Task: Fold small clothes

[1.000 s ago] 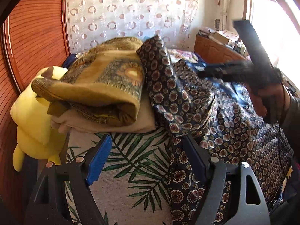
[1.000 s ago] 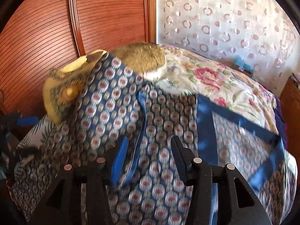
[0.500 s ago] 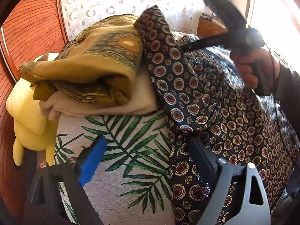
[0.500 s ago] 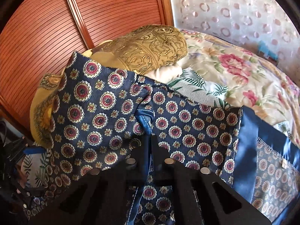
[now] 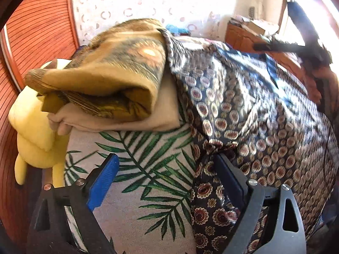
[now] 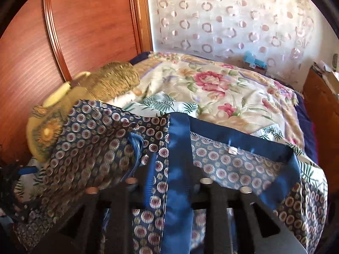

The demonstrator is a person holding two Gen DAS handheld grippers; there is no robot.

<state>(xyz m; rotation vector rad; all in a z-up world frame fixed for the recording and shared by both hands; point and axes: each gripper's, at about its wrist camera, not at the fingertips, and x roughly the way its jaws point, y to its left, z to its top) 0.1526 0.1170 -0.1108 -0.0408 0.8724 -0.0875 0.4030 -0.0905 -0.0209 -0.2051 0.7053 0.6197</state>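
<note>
Leaf-print bedcover (image 5: 135, 190) beneath; left hand-held gripper (image 5: 167, 182) wide, its right finger touching the patterned garment (image 5: 254, 127).

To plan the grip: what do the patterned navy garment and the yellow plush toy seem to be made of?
Patterned navy garment: probably thin satin-like woven cloth; its plain blue band shines and it drapes in soft folds. Yellow plush toy: looks like soft matte fleece over stuffing, rounded and dull. Neither is certain.
</note>
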